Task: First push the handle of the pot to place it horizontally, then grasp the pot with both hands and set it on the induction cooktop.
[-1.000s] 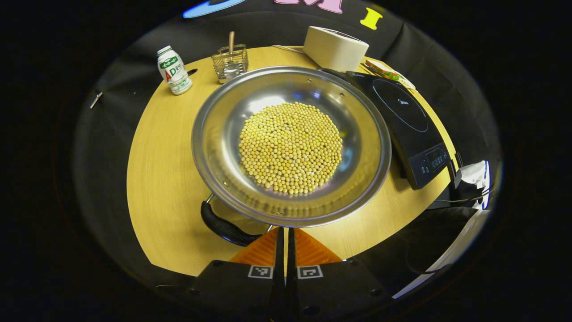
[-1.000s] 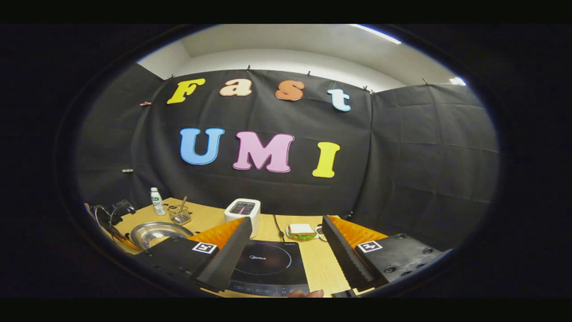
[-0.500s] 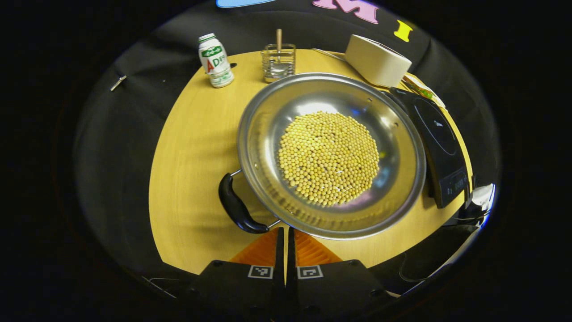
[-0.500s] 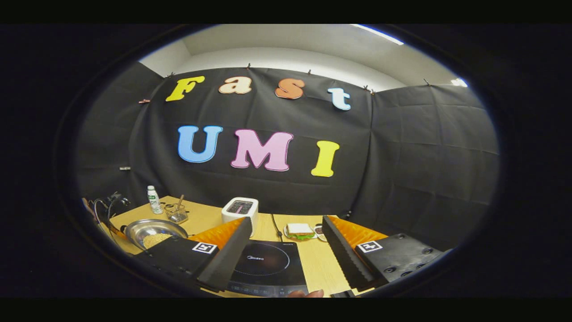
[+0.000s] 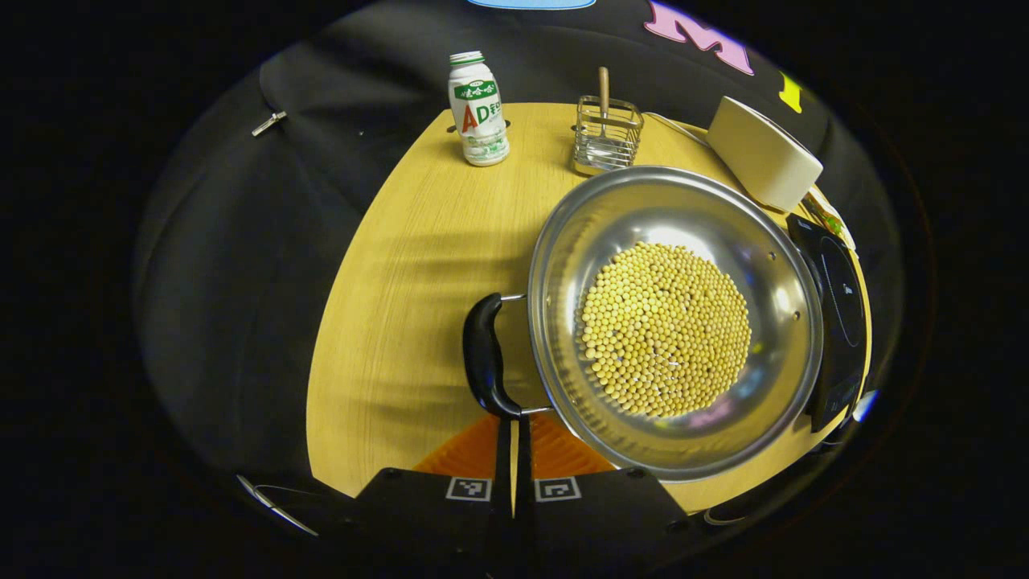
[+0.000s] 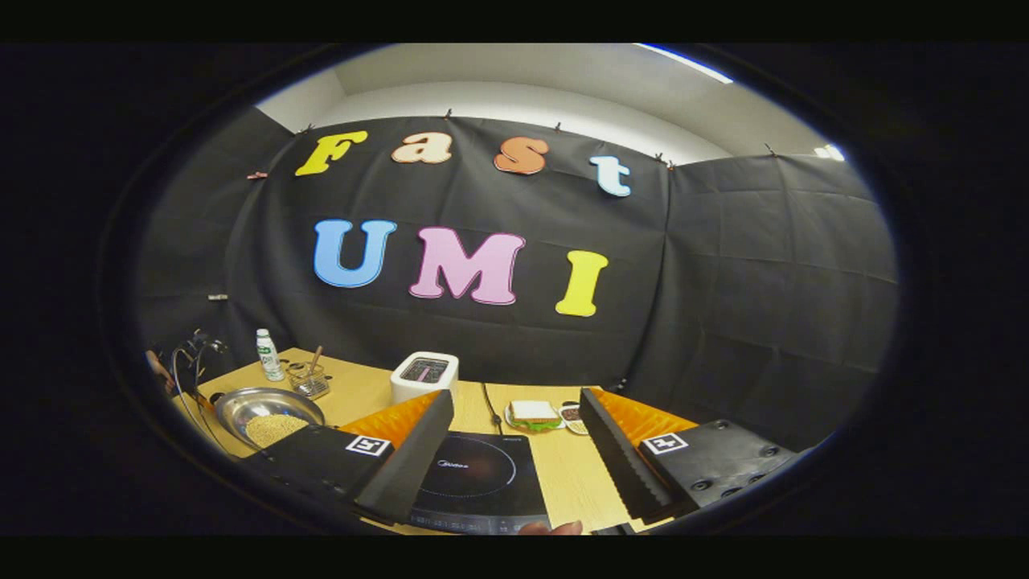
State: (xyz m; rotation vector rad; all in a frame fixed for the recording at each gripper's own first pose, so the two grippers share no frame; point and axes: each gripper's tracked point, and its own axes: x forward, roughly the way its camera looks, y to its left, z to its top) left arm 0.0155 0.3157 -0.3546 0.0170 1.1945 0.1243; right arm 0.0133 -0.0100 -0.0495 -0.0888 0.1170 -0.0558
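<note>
Your left gripper (image 5: 514, 430) sits at the bottom centre of the left gripper view, fingers pressed together on nothing, tips just below the black handle (image 5: 483, 355) of the pot (image 5: 674, 318); the pot, holding yellow beans (image 5: 666, 329), rests on the wooden table (image 5: 402, 265) at centre right, beside the induction cooktop (image 5: 840, 305) at the right edge; your right gripper (image 6: 514, 458) hangs spread wide above the cooktop at the bottom of the right gripper view.

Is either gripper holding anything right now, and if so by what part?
Nothing is held: left gripper shut empty beside the pot handle; right gripper open.
</note>
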